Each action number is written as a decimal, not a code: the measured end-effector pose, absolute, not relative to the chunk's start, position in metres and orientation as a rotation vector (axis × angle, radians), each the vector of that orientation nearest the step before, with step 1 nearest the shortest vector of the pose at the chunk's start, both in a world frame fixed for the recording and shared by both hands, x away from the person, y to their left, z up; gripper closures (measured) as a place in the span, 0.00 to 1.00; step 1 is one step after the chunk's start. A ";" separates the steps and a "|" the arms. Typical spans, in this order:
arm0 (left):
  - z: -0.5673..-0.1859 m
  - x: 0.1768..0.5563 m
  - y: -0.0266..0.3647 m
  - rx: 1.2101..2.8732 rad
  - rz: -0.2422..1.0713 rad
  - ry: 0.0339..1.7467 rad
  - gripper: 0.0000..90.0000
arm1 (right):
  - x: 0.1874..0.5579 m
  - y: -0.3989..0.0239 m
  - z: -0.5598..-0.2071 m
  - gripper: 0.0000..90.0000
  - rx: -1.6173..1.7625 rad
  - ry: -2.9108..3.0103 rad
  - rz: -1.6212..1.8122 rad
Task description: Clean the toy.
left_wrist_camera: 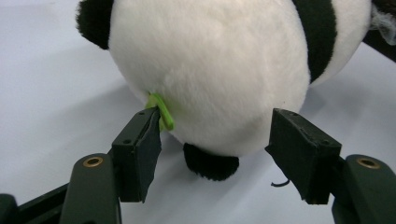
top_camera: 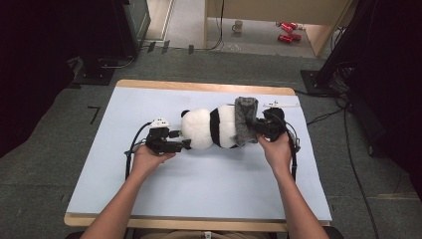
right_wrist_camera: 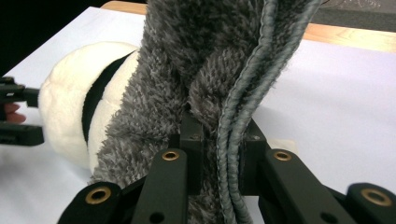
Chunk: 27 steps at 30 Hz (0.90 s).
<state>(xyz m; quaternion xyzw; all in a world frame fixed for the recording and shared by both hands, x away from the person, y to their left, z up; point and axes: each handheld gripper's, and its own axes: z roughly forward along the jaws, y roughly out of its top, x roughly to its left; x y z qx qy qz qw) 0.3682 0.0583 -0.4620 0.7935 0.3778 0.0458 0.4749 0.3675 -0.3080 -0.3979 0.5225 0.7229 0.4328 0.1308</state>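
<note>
Plush panda (top_camera: 209,128) lies near the table's (top_camera: 199,184) far edge, long axis running left to right, grey fleece cloth (top_camera: 245,122) over its right end clenched in the right gripper (top_camera: 259,130), while the left gripper (top_camera: 185,139), released, straddles its left end.
</note>
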 end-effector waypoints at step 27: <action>-0.479 0.372 0.027 1.888 0.221 0.940 0.63 | 0.351 -0.299 -0.379 0.87 1.473 2.050 1.545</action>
